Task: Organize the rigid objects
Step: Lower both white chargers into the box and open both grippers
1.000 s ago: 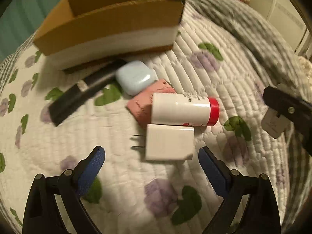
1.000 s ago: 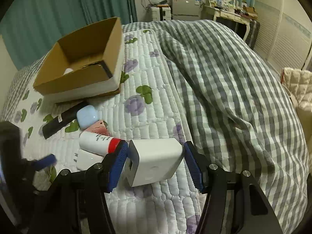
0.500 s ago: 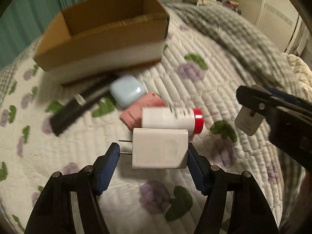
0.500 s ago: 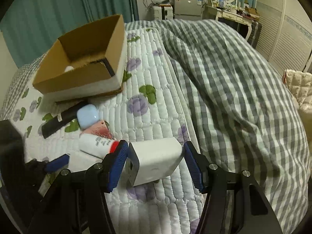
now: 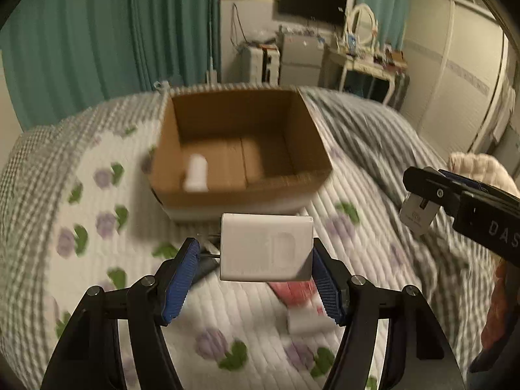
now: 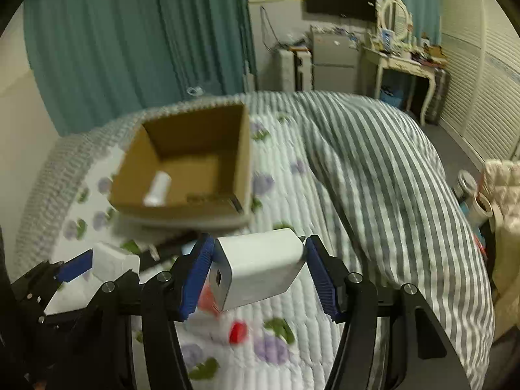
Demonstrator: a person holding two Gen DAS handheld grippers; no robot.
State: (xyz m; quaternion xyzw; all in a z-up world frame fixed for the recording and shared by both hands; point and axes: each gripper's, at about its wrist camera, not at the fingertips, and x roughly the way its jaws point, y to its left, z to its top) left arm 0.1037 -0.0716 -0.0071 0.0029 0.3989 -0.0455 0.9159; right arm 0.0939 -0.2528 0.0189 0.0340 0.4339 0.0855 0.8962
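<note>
A white flat charger [image 5: 266, 248] with two prongs on its left side is clamped between the blue pads [image 5: 180, 281] of the left gripper [image 5: 252, 274]; its jaws, partly closed, have just been closing, and the charger is held clear of the quilt [image 5: 97, 214]. A second white charger [image 6: 258, 268], a chunkier cube with a port on its near face, is gripped tilted in the right gripper [image 6: 256, 276], whose jaws are nearly at their narrowest and press on both its sides. Each gripper with its load is also seen in the other's view: the right one at the right edge of the left view, the left one at the lower left of the right view. An open box [image 5: 240, 152] of brown cardboard stands on the quilt ahead of both grippers, well apart from them, and a small white tube [image 5: 196, 174] lies on its floor near the left wall. Below the grippers, a white bottle with a red cap [image 6: 237, 331] and a pink item [image 5: 294, 291] lie blurred on the floral quilt, and a dark object [image 6: 175, 243] is partly hidden behind the fingers. A grey checked blanket [image 6: 390, 175] is bunched to the right. Teal curtains [image 5: 113, 32] hang behind the bed.
</note>
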